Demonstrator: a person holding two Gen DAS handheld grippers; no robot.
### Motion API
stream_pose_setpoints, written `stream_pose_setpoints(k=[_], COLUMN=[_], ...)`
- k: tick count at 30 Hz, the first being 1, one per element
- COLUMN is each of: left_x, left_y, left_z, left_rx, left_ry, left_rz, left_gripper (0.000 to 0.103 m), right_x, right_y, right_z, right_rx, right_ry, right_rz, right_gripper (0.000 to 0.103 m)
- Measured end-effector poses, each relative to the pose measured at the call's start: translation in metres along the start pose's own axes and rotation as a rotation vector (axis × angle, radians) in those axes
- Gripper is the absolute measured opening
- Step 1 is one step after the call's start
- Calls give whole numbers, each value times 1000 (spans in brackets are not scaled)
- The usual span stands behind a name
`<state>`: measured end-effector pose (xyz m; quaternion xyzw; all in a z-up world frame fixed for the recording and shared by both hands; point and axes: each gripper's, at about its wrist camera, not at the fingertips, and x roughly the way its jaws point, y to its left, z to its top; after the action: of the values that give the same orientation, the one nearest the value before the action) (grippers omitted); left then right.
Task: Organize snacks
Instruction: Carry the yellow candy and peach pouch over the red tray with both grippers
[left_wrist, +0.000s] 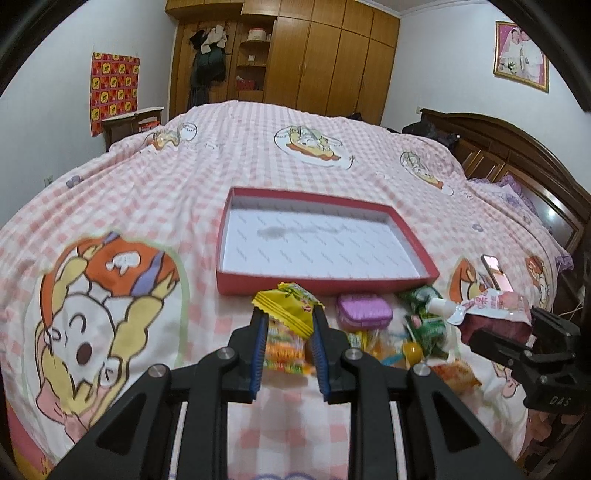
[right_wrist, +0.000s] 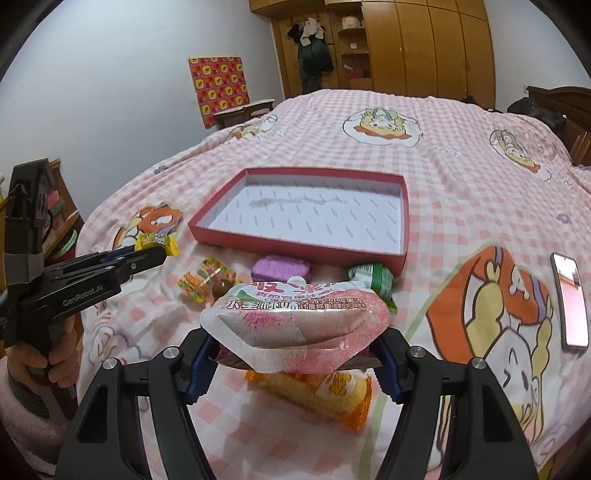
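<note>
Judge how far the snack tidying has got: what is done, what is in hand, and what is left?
Done: nothing is packed yet; the red tray holds no snacks. In hand: the left gripper is shut on a yellow snack packet, and the right gripper is shut on a pink spouted pouch. Left on the bed: a purple tin, green packets, an orange packet and small sweets.

One red box (left_wrist: 325, 284), one phone (right_wrist: 570, 301)

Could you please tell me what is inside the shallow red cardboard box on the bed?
The shallow red cardboard box holds no snacks; only its white patterned lining with a grey smudge shows. Its near wall hides a thin strip of floor.
</note>
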<state>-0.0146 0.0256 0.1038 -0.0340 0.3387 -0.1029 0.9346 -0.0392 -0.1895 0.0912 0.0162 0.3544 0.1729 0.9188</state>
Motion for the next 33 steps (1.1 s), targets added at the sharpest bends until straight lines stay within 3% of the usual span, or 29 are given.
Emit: stream_pose_setpoints(k=[15, 33], left_x=[23, 105], left_y=[-3, 0], left_z=[51, 88], left_rx=[32, 34], left_ry=[-34, 28], left_rz=[9, 25], left_gripper=[24, 24], right_x=[16, 97], right_y=[-17, -42], right_z=[47, 104], right_rx=[-10, 34], right_ry=[-13, 20], right_rz=[-13, 8], right_gripper=[71, 71])
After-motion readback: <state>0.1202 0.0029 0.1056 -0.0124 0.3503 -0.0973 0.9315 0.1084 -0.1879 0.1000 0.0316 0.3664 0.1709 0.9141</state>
